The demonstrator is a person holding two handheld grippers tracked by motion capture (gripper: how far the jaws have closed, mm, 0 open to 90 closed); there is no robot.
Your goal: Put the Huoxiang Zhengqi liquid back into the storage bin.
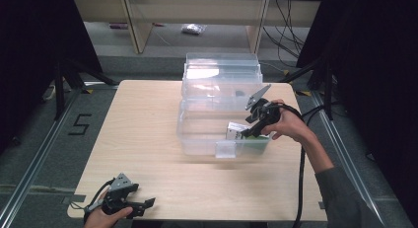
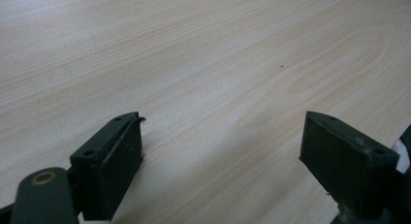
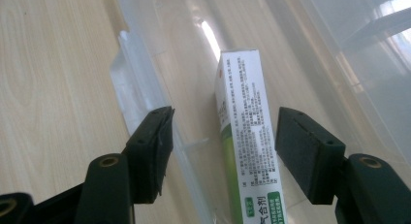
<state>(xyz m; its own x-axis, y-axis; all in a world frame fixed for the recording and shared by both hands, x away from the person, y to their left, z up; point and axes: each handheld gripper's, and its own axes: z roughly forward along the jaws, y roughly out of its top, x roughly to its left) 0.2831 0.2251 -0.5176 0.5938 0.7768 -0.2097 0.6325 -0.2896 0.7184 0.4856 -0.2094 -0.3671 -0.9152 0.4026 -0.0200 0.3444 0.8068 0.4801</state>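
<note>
Right gripper (image 1: 249, 131) sits right of centre in the high view, reaching into a clear plastic bin (image 1: 197, 134) that stands in the upper middle of the tabletop (image 1: 148, 139). The bin's lid stands open at its far side.

A white-and-green carton (image 1: 235, 132) lies inside the bin along its near wall, toward the right end. In the right gripper view the carton (image 3: 247, 151) runs from bottom centre up to mid-frame, a long narrow box with small print on white and a green band low down. It lies between the jaws, closer to the right-hand one. There is a visible gap on each side, so neither pad presses on it. The jaws stand about half apart, not gripping. The bin's near wall (image 3: 145, 103) passes just inside the left-hand jaw, with bare wood beyond it at the left of the frame.

Left gripper (image 1: 129, 204) is at the lower left of the high view, near the front edge of the tabletop, held low and well apart from the bin. In the left gripper view the jaws are spread wide, one at lower left and one at lower right, with bare wood grain (image 2: 218, 78) between and beyond them.
</note>
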